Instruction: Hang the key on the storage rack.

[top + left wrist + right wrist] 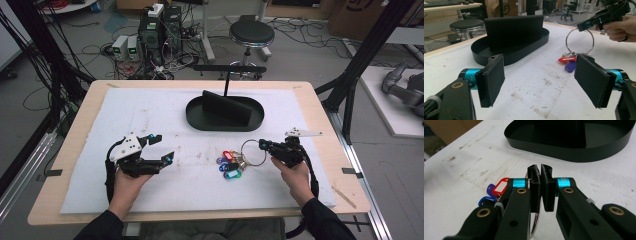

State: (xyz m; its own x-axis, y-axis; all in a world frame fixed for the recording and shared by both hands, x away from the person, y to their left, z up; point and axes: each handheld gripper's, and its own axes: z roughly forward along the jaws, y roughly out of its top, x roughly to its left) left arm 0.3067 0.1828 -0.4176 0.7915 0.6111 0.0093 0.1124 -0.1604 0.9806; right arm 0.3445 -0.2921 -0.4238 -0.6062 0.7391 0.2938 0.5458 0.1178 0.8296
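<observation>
From above, the right gripper (262, 145) pinches a metal key ring (253, 151) near the right side of the white mat (150, 115), its coloured key tags (229, 164) lying on the mat. The left gripper (161, 147) rests apart, jaws wide and empty.

In the left gripper view, the ring (579, 40) hangs from the right gripper (584, 25) beside the black tray (509, 53).

In the right gripper view, the pads (535, 187) clamp the ring; tags (499, 188) trail left.
</observation>
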